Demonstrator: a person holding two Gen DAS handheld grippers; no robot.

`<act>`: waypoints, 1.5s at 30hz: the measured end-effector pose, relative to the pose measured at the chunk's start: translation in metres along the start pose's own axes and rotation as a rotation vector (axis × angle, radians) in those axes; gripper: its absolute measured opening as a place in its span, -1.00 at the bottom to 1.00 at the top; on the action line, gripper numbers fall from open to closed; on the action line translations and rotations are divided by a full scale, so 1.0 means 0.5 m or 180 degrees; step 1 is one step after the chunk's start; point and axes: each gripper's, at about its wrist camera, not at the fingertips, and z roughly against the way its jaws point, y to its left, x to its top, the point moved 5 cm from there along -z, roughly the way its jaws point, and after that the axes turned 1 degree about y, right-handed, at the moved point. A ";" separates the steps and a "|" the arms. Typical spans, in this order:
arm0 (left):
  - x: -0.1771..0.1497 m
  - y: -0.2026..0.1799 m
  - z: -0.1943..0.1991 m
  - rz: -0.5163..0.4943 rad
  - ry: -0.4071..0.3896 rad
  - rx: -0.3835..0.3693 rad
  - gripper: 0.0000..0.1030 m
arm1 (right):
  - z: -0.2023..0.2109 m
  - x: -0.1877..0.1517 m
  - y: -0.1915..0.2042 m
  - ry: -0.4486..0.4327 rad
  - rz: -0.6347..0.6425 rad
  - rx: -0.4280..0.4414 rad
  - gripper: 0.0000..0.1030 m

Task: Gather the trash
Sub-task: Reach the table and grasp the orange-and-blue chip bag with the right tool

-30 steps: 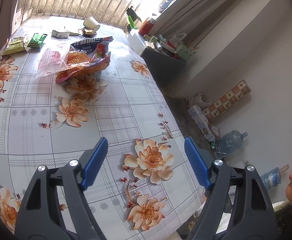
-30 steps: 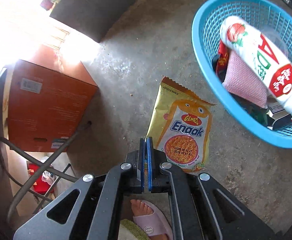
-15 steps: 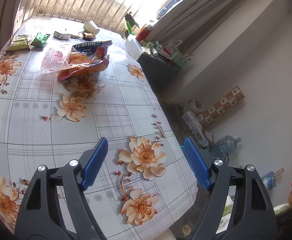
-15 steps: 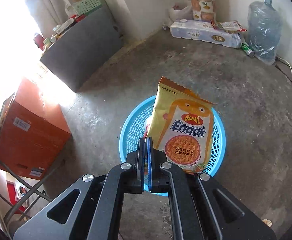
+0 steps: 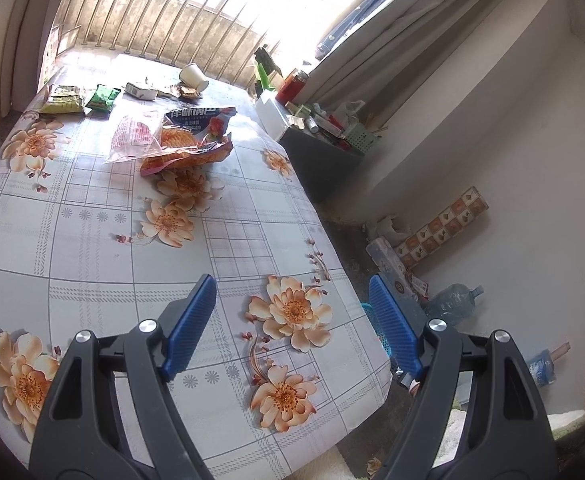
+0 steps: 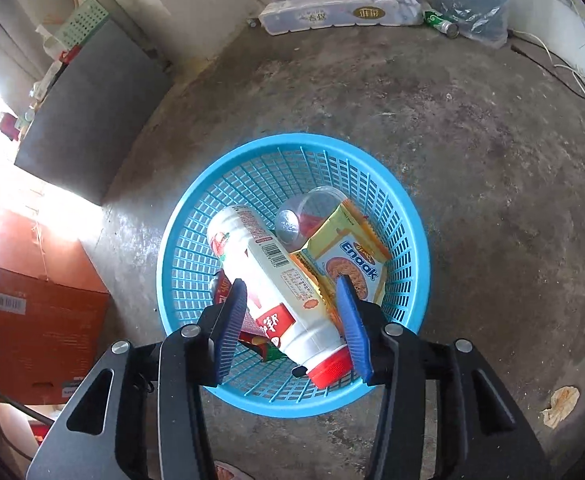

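Now our right gripper [image 6: 292, 320] hangs wide over the basket [image 6: 196, 216], the packet [image 6: 348, 256] lying inside. Our left gripper [image 5: 292, 328] gapes empty; wrappers [image 5: 180, 144] wait at twelve o'clock. Thin wrappers could slip when pinched.

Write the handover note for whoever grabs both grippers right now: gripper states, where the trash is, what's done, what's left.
Right gripper: open, empty, above the blue basket on the floor.
Left gripper: open, empty, over the near end of the floral table.
Done: the yellow Enaak packet lies in the basket, beside the white bottle and a clear plastic cup.
Left: at the far end of the table, the orange snack bag, a clear wrapper, two green packets, a small white box, a paper cup.
Suggested next: pick up the orange snack bag, the nearest piece.
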 end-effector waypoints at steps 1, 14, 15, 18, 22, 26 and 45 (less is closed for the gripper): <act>-0.001 0.002 0.003 0.0007 -0.0008 -0.0014 0.45 | 0.018 -0.001 0.003 -0.0026 0.0013 0.0020 -0.11; -0.003 0.079 0.044 0.0322 -0.0175 0.0016 0.45 | 0.353 -0.054 0.367 -0.0285 0.1017 0.0954 0.21; -0.001 0.090 0.049 0.0359 -0.0194 0.0045 0.45 | 0.375 -0.070 0.417 -0.0276 0.1155 0.1056 0.22; 0.006 0.128 0.062 0.0481 -0.0224 0.0169 0.45 | 0.437 -0.133 0.570 -0.0190 0.1559 0.1367 0.32; 0.024 0.175 0.076 0.0534 -0.0278 0.0371 0.45 | 0.489 -0.249 0.761 0.0112 0.1998 0.1821 0.44; 0.061 0.211 0.077 0.0548 -0.0297 0.0458 0.45 | 0.493 -0.371 0.934 0.0652 0.2243 0.2237 0.50; 0.163 0.324 -0.072 0.0773 0.0020 0.0452 0.53 | 0.213 -0.566 1.355 0.1724 0.2053 0.2014 -0.13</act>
